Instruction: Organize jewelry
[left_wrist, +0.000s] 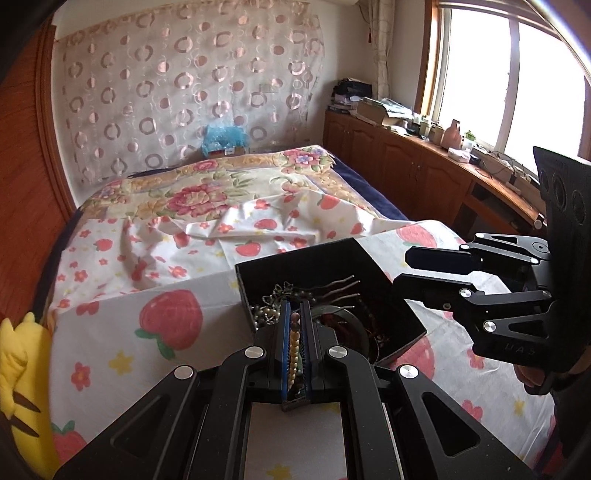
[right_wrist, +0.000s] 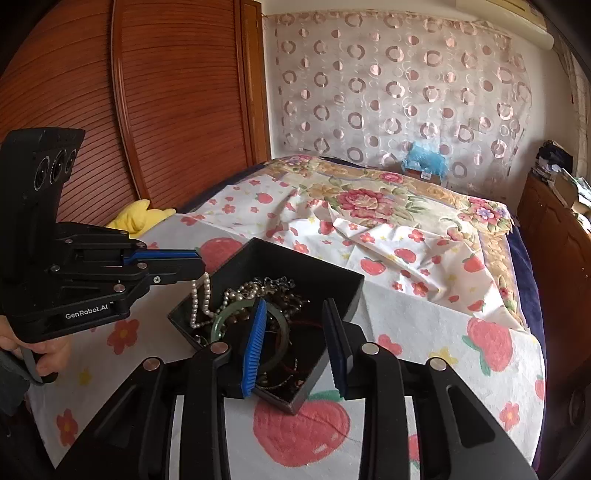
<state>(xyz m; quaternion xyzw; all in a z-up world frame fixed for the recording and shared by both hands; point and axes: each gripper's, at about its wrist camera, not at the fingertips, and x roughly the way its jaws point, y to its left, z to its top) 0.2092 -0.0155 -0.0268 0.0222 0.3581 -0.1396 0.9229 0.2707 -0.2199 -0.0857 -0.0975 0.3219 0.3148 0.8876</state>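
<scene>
Clamping a pearl necklace (right_wrist: 200, 302) between its closed fingers, your left gripper (left_wrist: 294, 321) sits at the near-left rim of the black box (right_wrist: 306, 269); the strand hangs from the fingertips down into the box. In the left wrist view the beads run up the narrow slot between the blue pads (left_wrist: 284, 345). Your right gripper (right_wrist: 295, 332) stands parted over the box with nothing between its fingers; a green bangle (right_wrist: 221, 321) lies just beyond its left finger among tangled chains and beads. The box rests on a strawberry-print cloth (right_wrist: 424, 317).
</scene>
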